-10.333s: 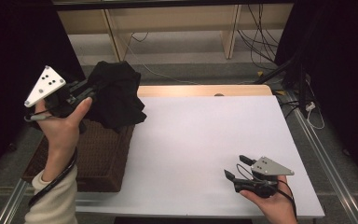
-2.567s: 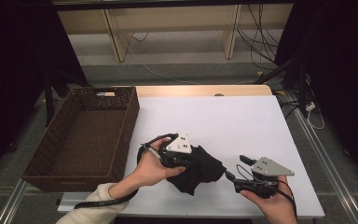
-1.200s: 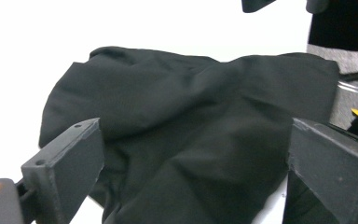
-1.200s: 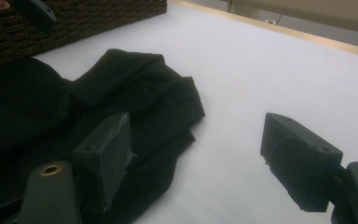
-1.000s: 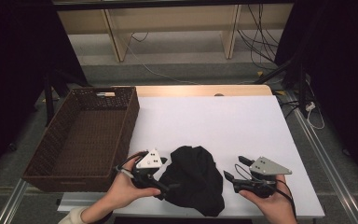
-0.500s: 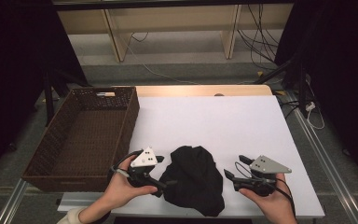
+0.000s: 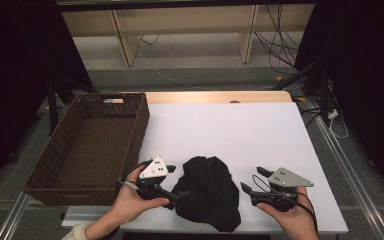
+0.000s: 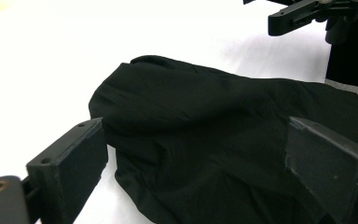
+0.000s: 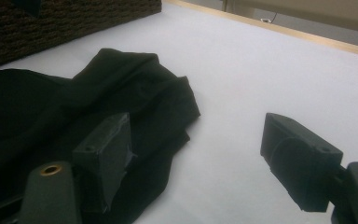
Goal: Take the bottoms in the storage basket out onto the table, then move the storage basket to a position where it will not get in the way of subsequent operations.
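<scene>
Left gripper [image 7: 172, 199] back, apparently off one black cloth [image 7: 207, 192]

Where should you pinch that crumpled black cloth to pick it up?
Probably the raised fold along the black cloth's left edge, coming in from the left with the left hand-held gripper. Its jaws are open and already straddle that bunched edge, which stands up off the white table, so there is something thick to pinch rather than a flat layer.

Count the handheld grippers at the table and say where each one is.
2. The left gripper sits at the left edge of the black cloth, jaws open. The right gripper sits right of the cloth near the table's front edge, jaws open too.
</scene>
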The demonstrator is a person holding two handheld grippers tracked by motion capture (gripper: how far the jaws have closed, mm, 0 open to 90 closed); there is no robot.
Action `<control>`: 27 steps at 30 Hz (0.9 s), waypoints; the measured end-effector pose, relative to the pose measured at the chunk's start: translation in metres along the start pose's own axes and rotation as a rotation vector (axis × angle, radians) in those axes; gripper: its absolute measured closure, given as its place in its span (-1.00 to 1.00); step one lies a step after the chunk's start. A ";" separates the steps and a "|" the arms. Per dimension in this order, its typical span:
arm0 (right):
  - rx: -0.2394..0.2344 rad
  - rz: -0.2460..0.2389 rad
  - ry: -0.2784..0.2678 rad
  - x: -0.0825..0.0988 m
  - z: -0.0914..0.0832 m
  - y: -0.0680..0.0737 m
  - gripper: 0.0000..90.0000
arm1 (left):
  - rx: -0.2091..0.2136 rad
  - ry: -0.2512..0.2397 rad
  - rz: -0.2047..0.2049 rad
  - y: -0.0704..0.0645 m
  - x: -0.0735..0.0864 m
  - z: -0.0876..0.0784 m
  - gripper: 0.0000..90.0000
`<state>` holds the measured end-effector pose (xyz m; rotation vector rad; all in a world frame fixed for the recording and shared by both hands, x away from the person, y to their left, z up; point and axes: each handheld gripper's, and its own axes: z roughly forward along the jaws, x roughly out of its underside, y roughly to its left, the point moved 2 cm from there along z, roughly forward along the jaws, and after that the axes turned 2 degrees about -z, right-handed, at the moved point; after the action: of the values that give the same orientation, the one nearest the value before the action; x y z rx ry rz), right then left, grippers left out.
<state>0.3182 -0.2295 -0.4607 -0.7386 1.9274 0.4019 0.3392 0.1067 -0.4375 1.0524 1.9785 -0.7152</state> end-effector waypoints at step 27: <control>-0.001 -0.002 0.001 0.000 -0.001 0.000 -0.44 | 0.001 0.000 -0.001 0.000 0.000 0.001 -0.84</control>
<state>0.3174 -0.2297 -0.4604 -0.7411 1.9270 0.4012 0.3397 0.1058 -0.4386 1.0520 1.9795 -0.7172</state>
